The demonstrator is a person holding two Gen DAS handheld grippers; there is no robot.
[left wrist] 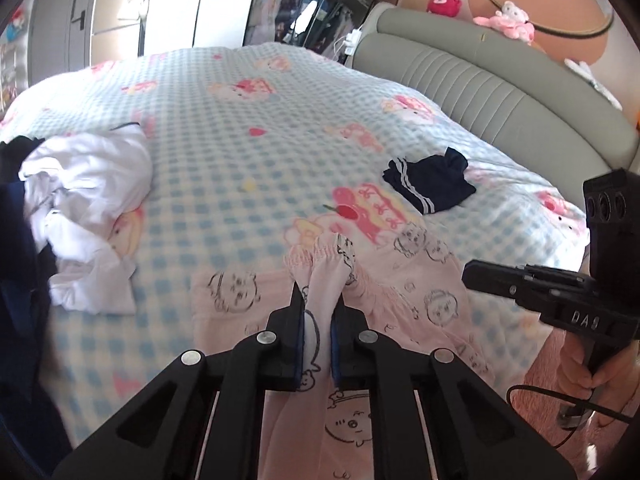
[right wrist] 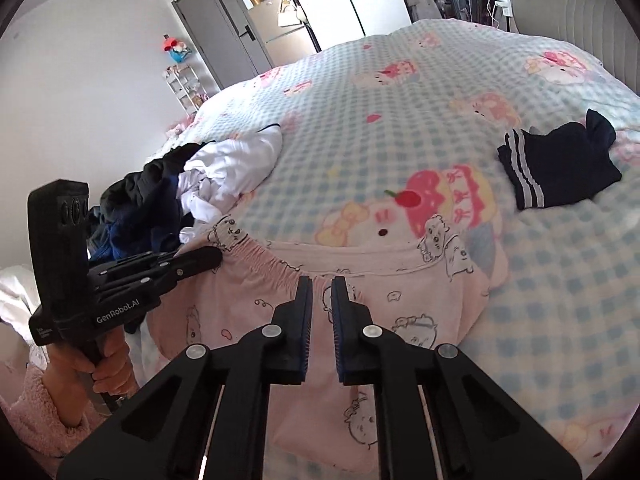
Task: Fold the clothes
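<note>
Pink pyjama pants [left wrist: 420,304] printed with cartoon figures lie at the near edge of the bed, elastic waistband away from me. My left gripper [left wrist: 320,292] is shut on a bunched fold of the waistband, which stands up between its blue pads. In the right wrist view the left gripper [right wrist: 216,258] reaches the left end of the waistband. My right gripper [right wrist: 320,280] has its fingers close together on the pants [right wrist: 400,292] at the gathered waistband. In the left wrist view the right gripper [left wrist: 468,274] sits at the pants' right side, held by a hand in a pink fuzzy sleeve.
The bed's blue-check cartoon blanket [left wrist: 240,120] fills both views. A rumpled white garment [left wrist: 88,184] and dark clothes [right wrist: 136,200] are heaped at the left. A folded navy piece with white stripes [left wrist: 428,184] lies at the right. A grey padded headboard [left wrist: 500,104] lines the far right.
</note>
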